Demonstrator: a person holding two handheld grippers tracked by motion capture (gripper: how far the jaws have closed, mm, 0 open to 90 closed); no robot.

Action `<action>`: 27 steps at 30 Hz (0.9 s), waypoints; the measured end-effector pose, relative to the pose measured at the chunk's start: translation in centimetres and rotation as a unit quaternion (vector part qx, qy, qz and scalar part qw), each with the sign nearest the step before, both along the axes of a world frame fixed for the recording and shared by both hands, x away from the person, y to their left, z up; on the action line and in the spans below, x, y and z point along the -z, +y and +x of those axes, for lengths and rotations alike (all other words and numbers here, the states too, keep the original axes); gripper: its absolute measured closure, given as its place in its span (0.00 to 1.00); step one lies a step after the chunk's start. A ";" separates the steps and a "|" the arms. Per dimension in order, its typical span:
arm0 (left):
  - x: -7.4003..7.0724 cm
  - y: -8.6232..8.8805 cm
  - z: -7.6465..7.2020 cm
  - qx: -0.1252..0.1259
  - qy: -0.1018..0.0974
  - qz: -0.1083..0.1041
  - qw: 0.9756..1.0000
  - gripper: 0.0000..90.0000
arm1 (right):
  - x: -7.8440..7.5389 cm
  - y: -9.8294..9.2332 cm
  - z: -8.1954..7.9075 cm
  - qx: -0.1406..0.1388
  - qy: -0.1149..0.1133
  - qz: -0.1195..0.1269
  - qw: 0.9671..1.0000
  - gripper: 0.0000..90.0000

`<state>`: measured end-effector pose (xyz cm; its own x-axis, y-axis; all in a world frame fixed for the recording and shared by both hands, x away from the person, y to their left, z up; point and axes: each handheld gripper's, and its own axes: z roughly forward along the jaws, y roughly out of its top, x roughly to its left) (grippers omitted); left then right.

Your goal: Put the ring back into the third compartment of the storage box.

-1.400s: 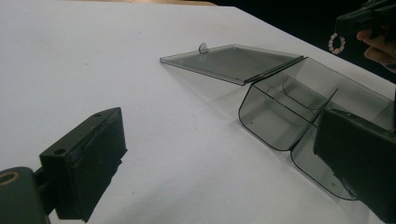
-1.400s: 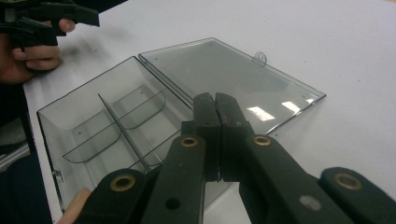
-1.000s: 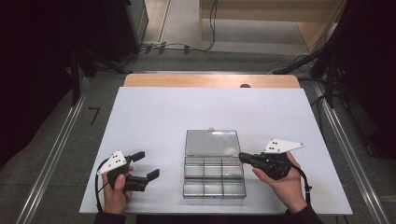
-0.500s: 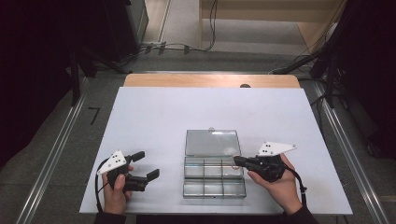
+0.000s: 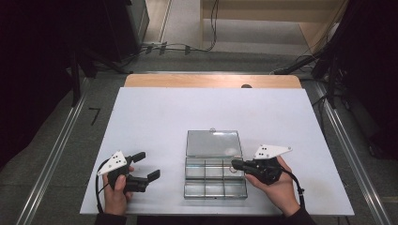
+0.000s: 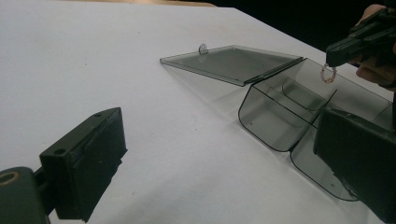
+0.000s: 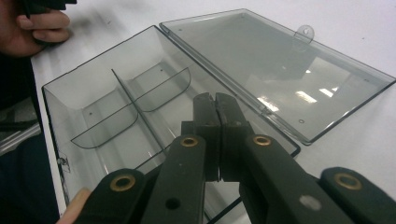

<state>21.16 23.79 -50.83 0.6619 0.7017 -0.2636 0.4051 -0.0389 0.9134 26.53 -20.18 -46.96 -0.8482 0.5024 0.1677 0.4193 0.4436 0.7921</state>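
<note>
**Ring carried over the open box**

Compared with a second ago, the right gripper (image 5: pixel 234 164) has shifted left in the high view, from beside the box (image 5: pixel 215 187) to above its upper right compartment. Its jaws are clenched on a small pinkish ring (image 6: pixel 328 73), which the left gripper view shows dangling from the tips just over the compartment. In the right gripper view the two jaws stand pressed together with the compartments directly below them. I judge this means the ring is about to be dropped into a compartment; it is not yet released. The left gripper (image 5: pixel 149 165) has kept its place on the table's left, well apart from the box, with its jaws spread wide and nothing between them.

Count:
- One box, clear and smoky, with its lid (image 5: pixel 213 143) folded flat on the table behind it.
- Six compartments, in two rows of three; all look empty.
- One ring.
- Two grippers, one in each hand (image 5: pixel 278 187).
- One white table (image 5: pixel 187 112).
</note>
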 end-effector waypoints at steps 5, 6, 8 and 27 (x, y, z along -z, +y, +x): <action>0.0 0.0 0.0 0.000 0.000 0.000 1.000 0.02 | 0.3 0.4 -0.1 -0.005 0.002 -0.005 1.000 0.97; 0.0 0.0 0.0 0.000 0.000 0.000 1.000 0.02 | 0.4 0.4 -0.1 -0.004 0.005 -0.006 1.000 0.97; 0.0 0.0 0.0 0.000 0.000 0.000 1.000 0.02 | 0.5 0.5 -0.1 -0.006 0.003 -0.008 1.000 0.97; 0.0 0.0 0.0 0.000 0.000 0.000 1.000 0.02 | 1.6 1.3 -0.2 -0.005 -0.006 -0.042 0.999 0.97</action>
